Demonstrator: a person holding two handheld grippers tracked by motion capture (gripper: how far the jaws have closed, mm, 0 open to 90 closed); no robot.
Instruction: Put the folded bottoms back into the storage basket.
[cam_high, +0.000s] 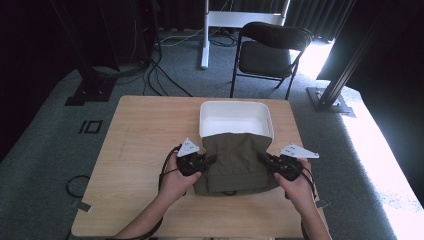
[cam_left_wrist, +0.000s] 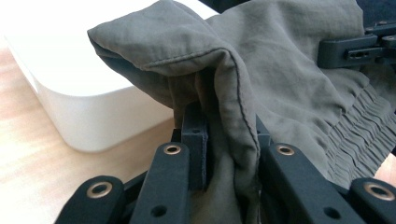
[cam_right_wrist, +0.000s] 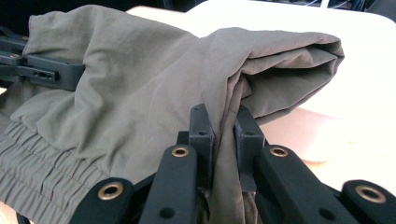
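Note:
A folded olive-green garment (cam_high: 235, 162) with an elastic waistband hangs between my two grippers, its far end draped over the near rim of a white plastic bin (cam_high: 235, 117). My left gripper (cam_high: 210, 161) is shut on the garment's left edge; its jaws pinch a fold of the garment (cam_left_wrist: 233, 140). My right gripper (cam_high: 262, 159) is shut on the right edge, and cloth of the garment (cam_right_wrist: 140, 79) is bunched between its jaws. The bin (cam_left_wrist: 84, 112) lies just beyond the cloth, and the bin (cam_right_wrist: 364, 88) is pale and overexposed in the right gripper view.
The wooden table (cam_high: 145, 145) carries the bin at its far middle. A black folding chair (cam_high: 270, 50) and a white stand (cam_high: 205, 35) are on the carpet behind. Cables trail over the floor at the left.

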